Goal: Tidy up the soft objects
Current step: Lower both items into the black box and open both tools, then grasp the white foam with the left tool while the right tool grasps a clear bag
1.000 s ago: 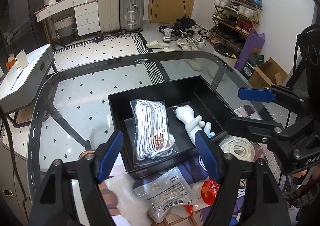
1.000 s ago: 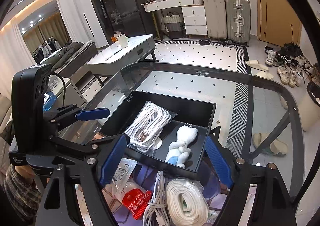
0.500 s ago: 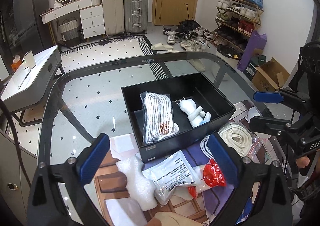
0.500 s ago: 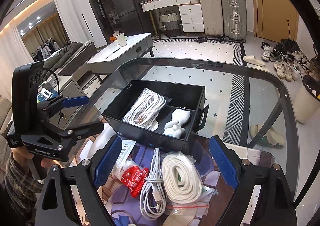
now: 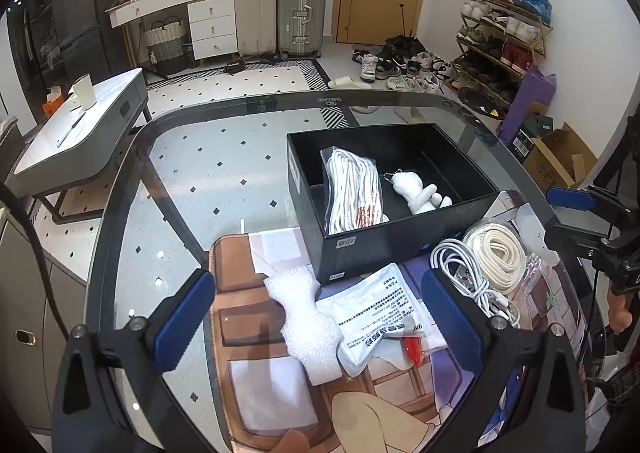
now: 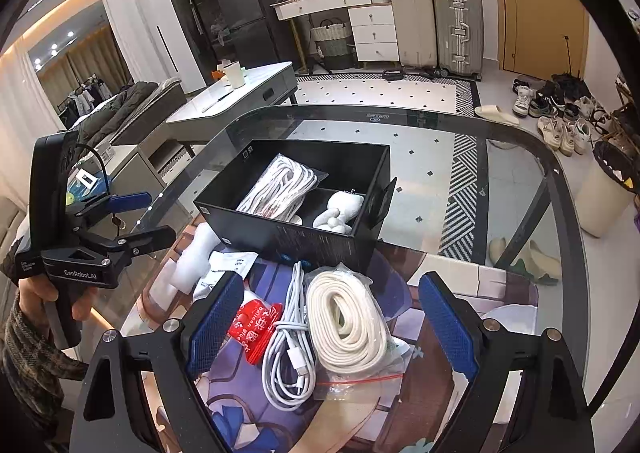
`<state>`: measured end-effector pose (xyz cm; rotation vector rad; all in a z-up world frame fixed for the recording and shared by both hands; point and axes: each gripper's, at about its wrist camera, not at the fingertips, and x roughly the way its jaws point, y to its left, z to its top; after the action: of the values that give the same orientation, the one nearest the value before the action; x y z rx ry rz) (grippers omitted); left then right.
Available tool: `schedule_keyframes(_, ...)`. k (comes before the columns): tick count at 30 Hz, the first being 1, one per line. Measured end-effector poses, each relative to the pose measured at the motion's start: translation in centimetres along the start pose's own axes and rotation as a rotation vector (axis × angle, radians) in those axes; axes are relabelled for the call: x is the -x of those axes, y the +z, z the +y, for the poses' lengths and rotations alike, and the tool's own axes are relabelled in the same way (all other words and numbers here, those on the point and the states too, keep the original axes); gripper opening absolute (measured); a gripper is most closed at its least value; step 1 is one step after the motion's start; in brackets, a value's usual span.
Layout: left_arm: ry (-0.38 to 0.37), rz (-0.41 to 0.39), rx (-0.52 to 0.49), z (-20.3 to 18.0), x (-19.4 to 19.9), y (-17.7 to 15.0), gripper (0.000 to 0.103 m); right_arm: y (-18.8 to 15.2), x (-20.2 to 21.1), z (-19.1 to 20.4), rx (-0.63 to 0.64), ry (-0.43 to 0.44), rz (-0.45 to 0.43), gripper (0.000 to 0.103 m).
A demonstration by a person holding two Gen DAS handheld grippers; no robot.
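Note:
A black box [image 5: 404,249] [image 6: 304,243] stands on the glass table and holds a bagged white rope [image 5: 352,189] [image 6: 282,187] and a white plush toy [image 5: 416,193] [image 6: 338,211]. In front of it on a printed mat lie a bagged cream rope coil [image 5: 498,255] [image 6: 346,317], a white cable [image 5: 466,277] [image 6: 290,345], a red packet [image 6: 254,325], a white printed pouch [image 5: 380,313] and white foam [image 5: 308,321]. My left gripper [image 5: 320,321] is open and empty above the foam and pouch. My right gripper [image 6: 332,327] is open and empty above the cable and coil.
The glass table's curved rim [image 5: 120,189] runs left and far. A printed mat [image 5: 256,373] covers the near part. The right gripper shows at the right of the left wrist view [image 5: 576,221]; the left gripper shows at the left of the right wrist view [image 6: 120,221].
Both grippers have pulled back and up from the box toward the near side. Their jaws stand wider apart. More of the mat and loose items shows.

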<state>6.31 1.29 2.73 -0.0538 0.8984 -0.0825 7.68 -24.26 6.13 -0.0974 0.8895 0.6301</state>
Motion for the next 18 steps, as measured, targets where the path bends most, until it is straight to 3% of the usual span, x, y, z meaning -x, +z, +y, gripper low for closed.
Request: schedule_keyframes(18, 0.035, 0.059, 0.031, 1.0, -2.9, -2.6, 0.103, -2.3, -3.7, 0.2, 0.041, -0.05, 0.093, 0.088)
